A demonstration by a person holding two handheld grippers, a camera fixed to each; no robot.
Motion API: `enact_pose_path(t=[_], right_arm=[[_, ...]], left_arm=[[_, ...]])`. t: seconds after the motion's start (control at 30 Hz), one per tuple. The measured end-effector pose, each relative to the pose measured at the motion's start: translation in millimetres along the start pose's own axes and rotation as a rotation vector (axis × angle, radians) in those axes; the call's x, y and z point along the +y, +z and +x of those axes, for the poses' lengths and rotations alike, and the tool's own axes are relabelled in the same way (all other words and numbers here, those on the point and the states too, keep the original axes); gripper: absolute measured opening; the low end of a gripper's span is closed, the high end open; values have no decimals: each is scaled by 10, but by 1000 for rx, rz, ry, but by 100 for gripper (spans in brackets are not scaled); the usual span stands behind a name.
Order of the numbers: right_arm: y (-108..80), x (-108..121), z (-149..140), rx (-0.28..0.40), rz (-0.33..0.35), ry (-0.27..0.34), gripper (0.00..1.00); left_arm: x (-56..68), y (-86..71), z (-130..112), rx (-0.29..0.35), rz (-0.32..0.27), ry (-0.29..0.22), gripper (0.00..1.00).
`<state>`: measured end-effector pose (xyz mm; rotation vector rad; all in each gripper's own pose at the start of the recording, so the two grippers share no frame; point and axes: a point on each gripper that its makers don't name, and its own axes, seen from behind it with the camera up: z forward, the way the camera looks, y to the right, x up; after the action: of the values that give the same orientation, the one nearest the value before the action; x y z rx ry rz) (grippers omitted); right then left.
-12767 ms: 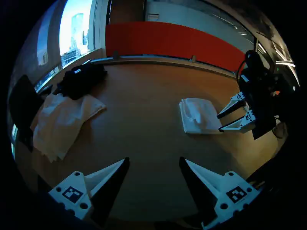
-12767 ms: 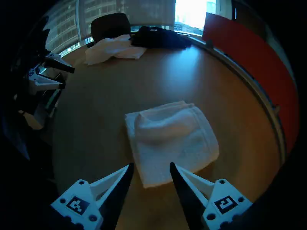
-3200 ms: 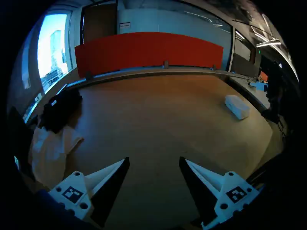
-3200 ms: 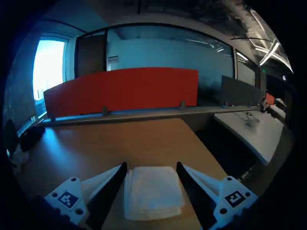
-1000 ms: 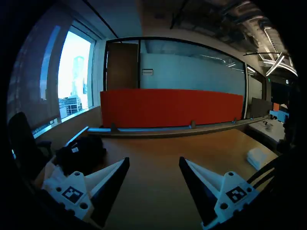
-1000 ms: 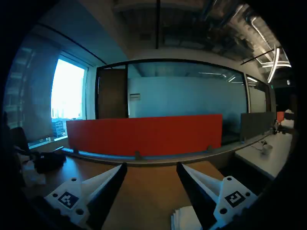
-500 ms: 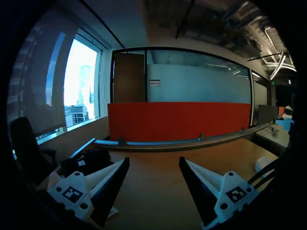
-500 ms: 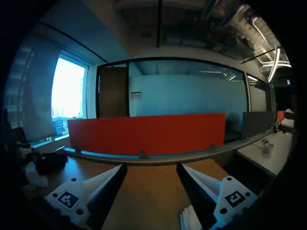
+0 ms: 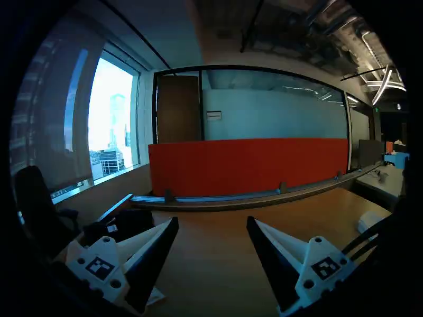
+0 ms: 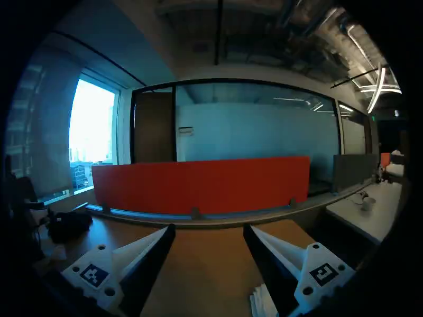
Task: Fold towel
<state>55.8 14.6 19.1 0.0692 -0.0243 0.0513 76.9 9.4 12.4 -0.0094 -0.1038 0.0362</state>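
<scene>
Left gripper view: your left gripper [image 9: 211, 220], jaws spread, over open worktop [image 9: 217, 274]; folded towel [image 9: 369, 222] at right edge. Right gripper [image 10: 208, 227] likewise spread; both tilted upward since earlier.

Daylight blows out the window [image 9: 112, 132] at left in both gripper views, leaving the room dim and blue-tinted. At upper right, ceiling light strips [image 10: 378, 84] glow. Fisheye distortion bends straight lines toward the edges; the tabletop [image 9: 211, 253] lies in shade.

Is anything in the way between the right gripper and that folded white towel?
Nothing visible does. The folded towel lies on the wooden table close below the open right gripper, partly hidden by it.
</scene>
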Motion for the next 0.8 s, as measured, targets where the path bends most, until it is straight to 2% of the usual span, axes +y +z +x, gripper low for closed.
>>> enact_pose_path(t=[0.1,0.4,0.8], right_arm=[[-1,-60,21,5,4,-3,99],[56,-151,-57,15,13,-5,99],[115,-197,-375,5,0,-9,99]], left_arm=[[38,33,-49,11,-11,-13,96],[-18,121,-291,48,-1,-9,96],[-107,106,-885,59,16,-18,96]])
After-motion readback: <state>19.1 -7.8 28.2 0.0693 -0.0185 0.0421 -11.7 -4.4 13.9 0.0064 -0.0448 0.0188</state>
